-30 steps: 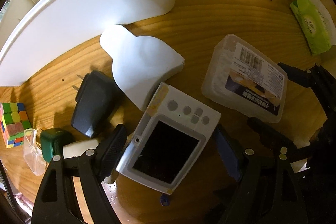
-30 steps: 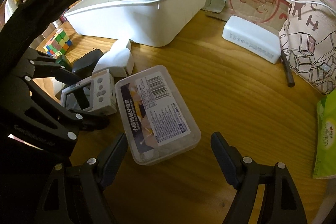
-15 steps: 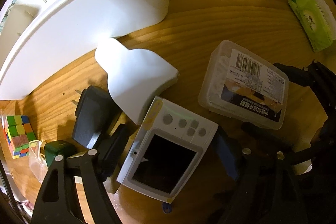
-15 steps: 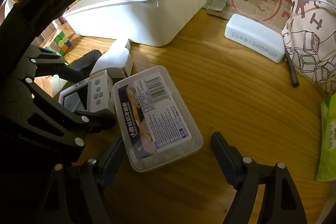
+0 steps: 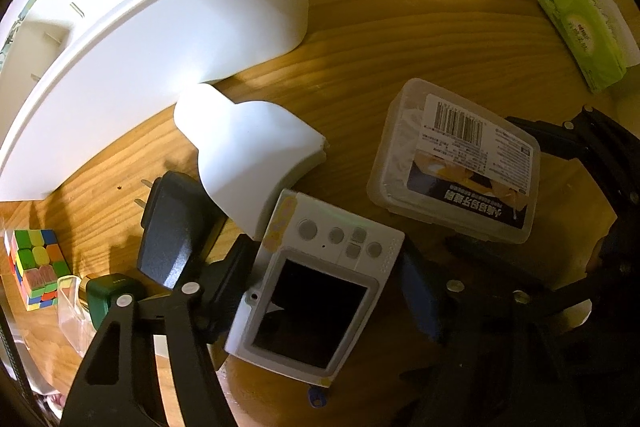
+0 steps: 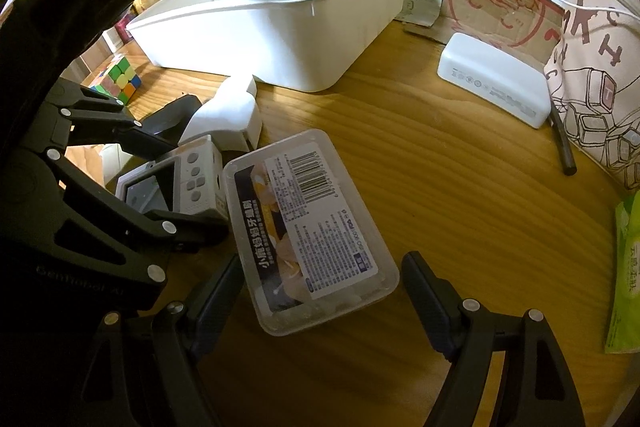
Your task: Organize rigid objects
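Note:
A white handheld device with a dark screen and grey buttons (image 5: pixel 316 291) lies on the wooden table (image 5: pixel 400 39). My left gripper (image 5: pixel 324 275) points straight down over it. Its jaws are closing, and the fingers (image 5: pixel 228 275) stand close against the device's two long edges; I see no firm press. A clear lidded plastic box with a barcode label (image 6: pixel 308 223) lies to the device's right. My right gripper (image 6: pixel 320 283) is open, its fingertips (image 6: pixel 424 287) either side of the box's near end. A large white bin (image 6: pixel 280 27) stands at the back.
A white curved plastic piece (image 5: pixel 252 151) and a black plug adapter (image 5: pixel 172 231) touch the device's far-left side. A colour cube (image 5: pixel 34 267) and a green block (image 5: pixel 108 295) sit left. A white case (image 6: pixel 492 87), a patterned bag (image 6: pixel 592 67) and a green wipes pack (image 5: pixel 580 31) lie right.
The left gripper's fingers have drawn inward until they stand close against the device's sides. The right gripper and the plastic box have stayed as they were.

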### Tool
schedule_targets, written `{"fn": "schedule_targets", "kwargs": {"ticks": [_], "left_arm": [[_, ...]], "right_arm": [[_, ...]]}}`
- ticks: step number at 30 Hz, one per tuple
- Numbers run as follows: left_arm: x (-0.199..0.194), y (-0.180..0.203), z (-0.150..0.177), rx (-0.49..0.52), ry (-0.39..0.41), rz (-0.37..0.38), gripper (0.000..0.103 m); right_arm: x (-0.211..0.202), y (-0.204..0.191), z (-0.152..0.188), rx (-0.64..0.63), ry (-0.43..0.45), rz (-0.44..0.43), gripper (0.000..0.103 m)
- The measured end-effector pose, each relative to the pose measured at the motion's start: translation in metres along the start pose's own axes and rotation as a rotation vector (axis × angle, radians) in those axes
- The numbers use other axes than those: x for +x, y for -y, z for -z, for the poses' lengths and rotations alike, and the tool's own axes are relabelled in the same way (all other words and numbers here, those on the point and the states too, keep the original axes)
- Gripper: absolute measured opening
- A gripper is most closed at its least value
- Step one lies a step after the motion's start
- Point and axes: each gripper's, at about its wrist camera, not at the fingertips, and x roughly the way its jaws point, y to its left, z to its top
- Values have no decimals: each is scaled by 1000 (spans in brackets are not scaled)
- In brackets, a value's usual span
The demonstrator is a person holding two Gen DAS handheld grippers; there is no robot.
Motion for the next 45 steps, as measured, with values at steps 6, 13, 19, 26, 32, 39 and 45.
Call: {"fn": "schedule_targets", "kwargs": {"ticks": [6,13,19,26,32,39,45], "left_arm": [[-6,0,3,-9,0,14,68],[-11,-6,7,-32,0,29,68],[-16,-11,7,-48,10,33,67],[-20,-19,15,-82,14,47,66],[-30,-32,30,-134,36,76,66],[-46,-48,51,-180,73,84,65],[-59,-59,71,-212,97,94,65]], "right_arm": [[0,-1,0,-10,9,6,74],[-1,-3,0,-16,10,3,70],[-3,-3,1,-12,4,16,70],[-9,-4,3,-14,10,31,69],[-17,-8,4,-21,21,32,69],[-29,-18,6,-50,44,35,68],[-42,-30,9,-72,75,39,68]]}}
